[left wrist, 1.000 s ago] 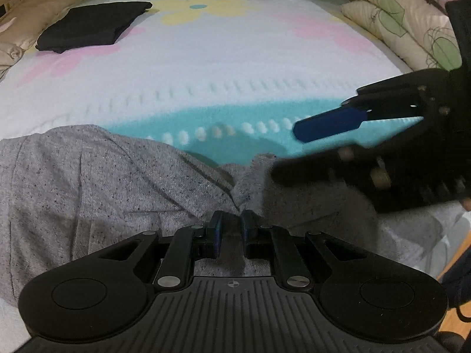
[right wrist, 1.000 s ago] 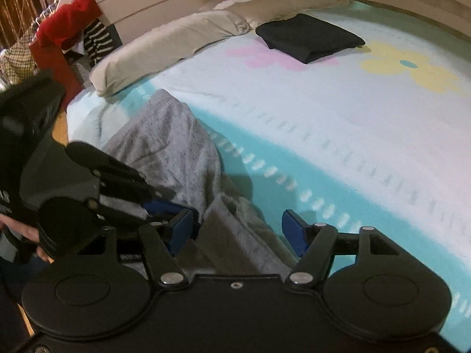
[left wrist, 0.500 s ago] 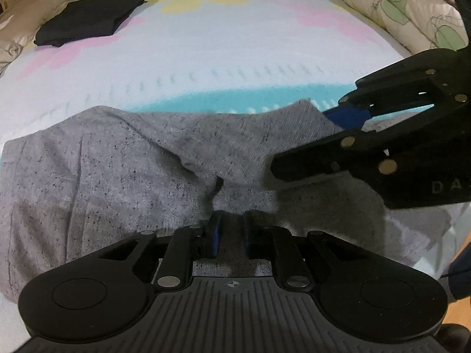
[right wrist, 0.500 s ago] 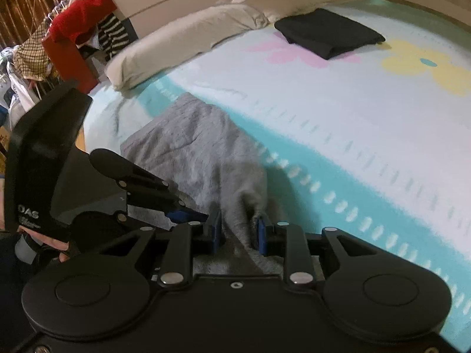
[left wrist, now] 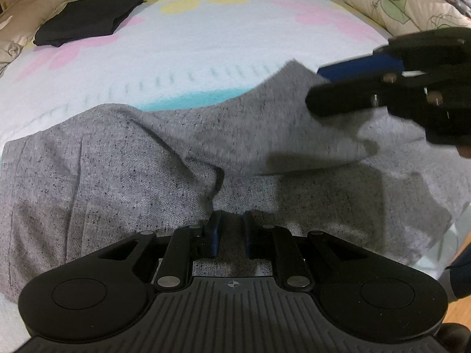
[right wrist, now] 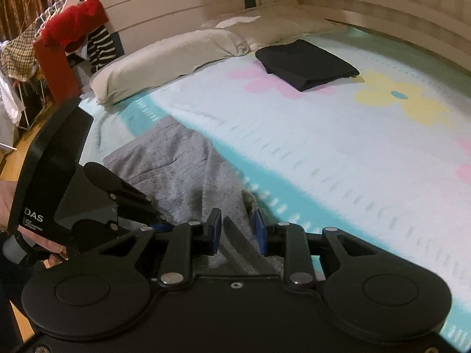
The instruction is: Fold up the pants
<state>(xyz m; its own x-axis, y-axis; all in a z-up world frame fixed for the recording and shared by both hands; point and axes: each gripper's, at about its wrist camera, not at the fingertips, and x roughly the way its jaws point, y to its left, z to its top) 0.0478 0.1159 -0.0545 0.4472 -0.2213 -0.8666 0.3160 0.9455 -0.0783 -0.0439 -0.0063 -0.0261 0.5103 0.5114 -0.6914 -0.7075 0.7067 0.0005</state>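
Note:
Grey speckled pants (left wrist: 132,161) lie crumpled across the near edge of the bed. My left gripper (left wrist: 231,220) points down at them, shut on a pinch of the cloth near the crotch seam. My right gripper (right wrist: 237,223) is shut on a raised fold of the same pants (right wrist: 176,161), with cloth bunched between its blue pads. In the left wrist view the right gripper (left wrist: 316,86) sits at the upper right, holding a corner of the cloth up off the bed. The right wrist view has the left gripper (right wrist: 156,217) low on the left, held by a hand.
A folded black garment (left wrist: 88,26) (right wrist: 306,61) rests at the far side of the flowered blanket (left wrist: 206,44). Beige pillows (right wrist: 164,58) line the headboard, patterned pillows (left wrist: 412,3) the other side. A clothes rack (right wrist: 67,29) stands beyond the bed. Wooden floor (left wrist: 460,276) shows past the near edge.
My right gripper's jaws closed on a fold of the grey pants and lifted it, pulling the cloth up and across. My left gripper kept its grip and stayed in place.

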